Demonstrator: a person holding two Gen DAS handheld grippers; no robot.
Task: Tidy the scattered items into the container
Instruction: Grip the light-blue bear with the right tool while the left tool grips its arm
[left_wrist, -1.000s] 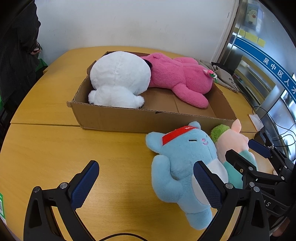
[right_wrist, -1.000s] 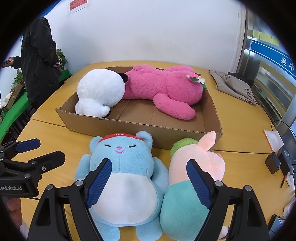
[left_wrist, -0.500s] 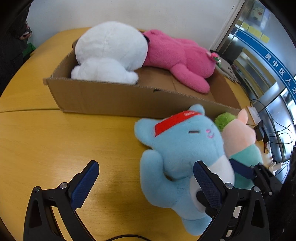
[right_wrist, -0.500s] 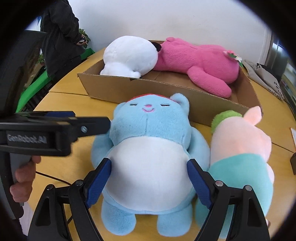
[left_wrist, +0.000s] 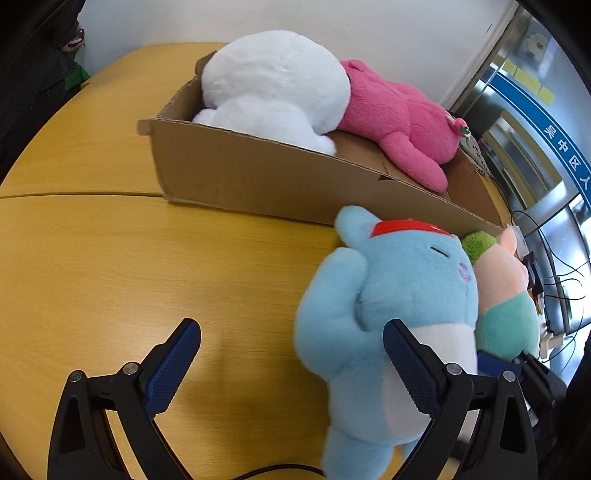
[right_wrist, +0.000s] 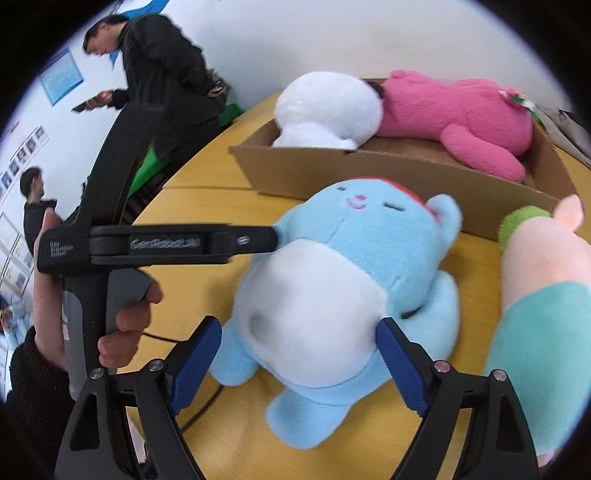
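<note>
- While the blue plush (right_wrist: 351, 295) lies on the worktop (left_wrist: 129, 258) near the cardboard box (left_wrist: 277, 181), its belly is straddled by the spread right tool (right_wrist: 299, 358).
- Left tool (left_wrist: 291, 365) is held spread; its right finger is pressed against the plush's side.
- White plush (left_wrist: 273, 85) and pink plush (left_wrist: 399, 122) are seen inside the box.
- Pink-green plush (right_wrist: 546, 295) is just right of the blue one.

Bright even light; fisheye-warped, vignetted edges

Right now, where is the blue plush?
On the table, just outside the cardboard box's near wall, the blue plush lies beside the pink-and-green plush.
</note>
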